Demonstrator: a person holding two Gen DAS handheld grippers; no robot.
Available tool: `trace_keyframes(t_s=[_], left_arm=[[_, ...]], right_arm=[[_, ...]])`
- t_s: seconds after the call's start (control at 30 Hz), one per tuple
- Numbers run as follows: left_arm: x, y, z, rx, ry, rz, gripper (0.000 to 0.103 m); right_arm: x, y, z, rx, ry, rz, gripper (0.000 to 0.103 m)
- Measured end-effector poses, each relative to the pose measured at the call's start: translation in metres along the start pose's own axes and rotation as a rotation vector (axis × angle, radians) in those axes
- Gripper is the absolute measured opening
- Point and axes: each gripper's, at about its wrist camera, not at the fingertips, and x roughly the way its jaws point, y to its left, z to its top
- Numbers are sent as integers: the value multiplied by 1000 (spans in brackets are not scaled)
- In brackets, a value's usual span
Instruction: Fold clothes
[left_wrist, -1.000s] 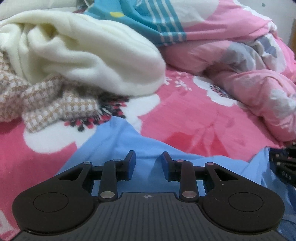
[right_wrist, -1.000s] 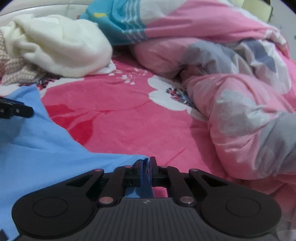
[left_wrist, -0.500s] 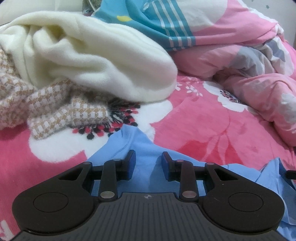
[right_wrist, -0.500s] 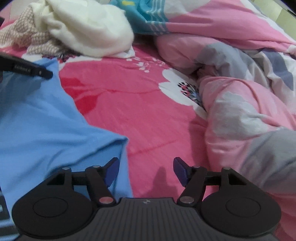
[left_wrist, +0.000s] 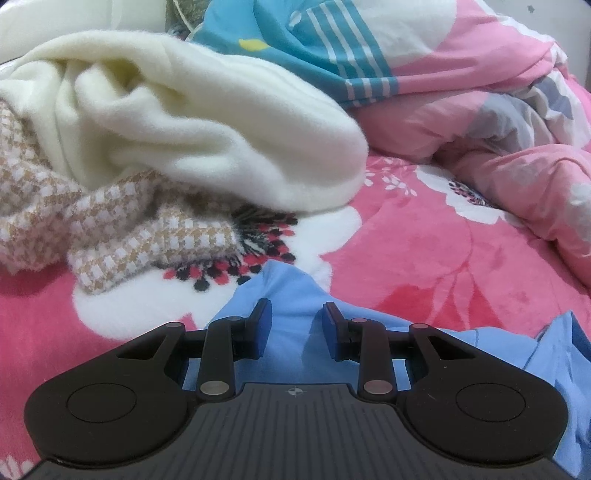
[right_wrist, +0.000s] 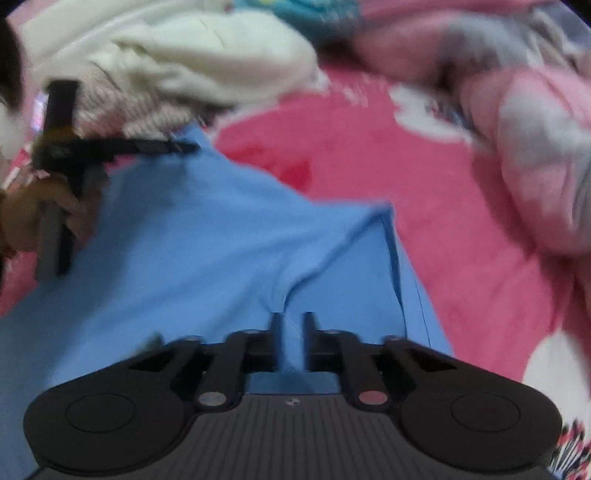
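Observation:
A light blue garment (right_wrist: 207, 236) lies spread on the pink floral bedcover; it also shows in the left wrist view (left_wrist: 291, 295). My left gripper (left_wrist: 294, 317) is open, with a raised corner of the blue cloth between its fingers, not clamped. It also shows in the right wrist view (right_wrist: 122, 147) at the garment's far left corner. My right gripper (right_wrist: 293, 325) hovers low over a fold of the blue garment, its jaws narrowly apart with cloth showing in the gap. The right wrist view is blurred.
A cream fleece (left_wrist: 207, 122) and a tan checked knit (left_wrist: 122, 236) lie piled at the back left. A crumpled pink and grey duvet (left_wrist: 509, 122) fills the right side. The pink floral bedcover (left_wrist: 424, 266) lies between them.
My right gripper, wide open half a second ago, has narrowed its jaws and moved left over the blue garment. My left gripper has crept forward and stayed open.

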Motion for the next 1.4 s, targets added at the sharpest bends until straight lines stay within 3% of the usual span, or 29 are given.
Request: trace_keyframes(t_s=[0.17, 0.47, 0.67, 0.83, 0.93, 0.97, 1.03, 1.07, 1.17, 1.4], left_arm=[[1, 5, 0, -13, -4, -18, 30], [-21, 30, 17, -64, -16, -126, 37], [-27, 51, 18, -24, 27, -151, 40], [-15, 57, 10, -3, 95, -169, 41], [-8, 58, 7, -4, 120, -165, 41], [-9, 59, 7, -5, 115, -163, 40], [-8, 58, 7, 2, 104, -160, 35], [-8, 58, 7, 13, 97, -156, 27], [-11, 58, 5, 37, 71, -143, 15], [-14, 64, 3, 23, 29, -83, 11]], right_arm=[[-1, -31, -4, 159, -28, -98, 0], [-20, -16, 33, 236, -181, 15, 4], [36, 10, 90, -23, -98, 89, 20], [76, 21, 120, -155, 53, 152, 26], [89, 32, 125, -208, 117, 171, 25], [91, 35, 126, -221, 122, 171, 21], [88, 40, 127, -238, 105, 170, 2], [84, 42, 129, -238, 71, 161, 2], [75, 47, 131, -219, -46, 135, 2], [107, 47, 120, -201, -65, 55, 7]])
